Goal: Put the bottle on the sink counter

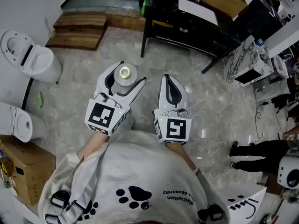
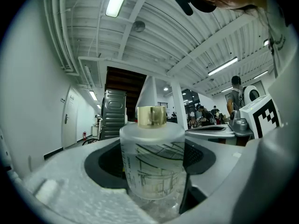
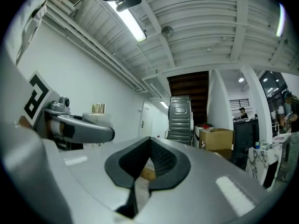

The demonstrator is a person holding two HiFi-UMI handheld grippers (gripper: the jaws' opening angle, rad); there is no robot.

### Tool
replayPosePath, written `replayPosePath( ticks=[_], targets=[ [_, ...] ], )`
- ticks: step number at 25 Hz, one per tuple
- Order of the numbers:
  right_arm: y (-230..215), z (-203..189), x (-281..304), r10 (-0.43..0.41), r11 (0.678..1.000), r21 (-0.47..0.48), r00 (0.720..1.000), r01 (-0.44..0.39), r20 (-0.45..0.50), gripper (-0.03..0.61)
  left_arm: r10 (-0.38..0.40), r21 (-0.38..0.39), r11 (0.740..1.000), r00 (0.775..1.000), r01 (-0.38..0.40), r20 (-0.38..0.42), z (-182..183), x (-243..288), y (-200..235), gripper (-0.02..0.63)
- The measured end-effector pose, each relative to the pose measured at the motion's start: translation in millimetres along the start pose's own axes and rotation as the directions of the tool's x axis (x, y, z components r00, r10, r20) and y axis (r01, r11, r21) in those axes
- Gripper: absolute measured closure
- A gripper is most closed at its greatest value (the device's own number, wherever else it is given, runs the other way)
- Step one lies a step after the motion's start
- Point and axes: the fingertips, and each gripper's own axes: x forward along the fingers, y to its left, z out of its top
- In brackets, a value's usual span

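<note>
A frosted bottle [image 1: 126, 74] with a gold cap stands upright between the jaws of my left gripper [image 1: 131, 73], held above the floor in front of the person's chest. In the left gripper view the bottle [image 2: 153, 164] fills the gap and both jaws press on its sides. My right gripper [image 1: 167, 78] is just to the right of it, jaws shut with nothing between them. Its meeting jaws show in the right gripper view [image 3: 148, 148], where the bottle's gold cap [image 3: 98, 108] peeks above the left gripper [image 3: 81, 127]. No sink counter is in sight.
Two white toilets [image 1: 35, 57] [image 1: 16, 122] stand at the left, with a cardboard box [image 1: 23, 167] below them. Wooden steps [image 1: 77, 29] lie at the back left. A black table [image 1: 187, 27] and a marble-patterned cabinet [image 1: 245, 59] stand at the back right. A person's legs [image 1: 261, 155] are at the right.
</note>
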Motion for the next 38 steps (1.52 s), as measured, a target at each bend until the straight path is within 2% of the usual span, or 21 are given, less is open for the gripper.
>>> replayPosePath(
  ticks=[6,11,21,27,32,38],
  targets=[
    [-15,-17,54,-0.001,1.0,-0.02,1.0,0.0,-0.016,0.577,-0.007,-0.015,1.0,1.0,0.007,0.016,-13,45,39,0.273],
    [-34,-18,119,-0.018,0.999,-0.04,1.0,0.017,-0.006,0.576,-0.042,0.003,0.999,0.999,0.042,0.032,-11,98,77,0.273],
    [-61,-37,221,-0.099,0.995,-0.029,0.995,0.099,-0.024,0.577,-0.127,0.018,0.992,0.991,0.126,0.045,-21,180,149,0.273],
    [-69,-52,250,-0.148,0.989,-0.019,0.988,0.148,-0.047,0.575,-0.178,0.002,0.984,0.983,0.178,0.042,-28,208,170,0.273],
    [-68,-67,259,-0.155,0.988,-0.021,0.984,0.154,-0.087,0.577,-0.194,-0.027,0.98,0.98,0.195,0.037,-37,217,178,0.273],
    [-72,-74,269,-0.15,0.989,0.003,0.985,0.151,-0.082,0.577,-0.187,-0.023,0.982,0.982,0.188,0.02,-42,226,186,0.273]
  ],
)
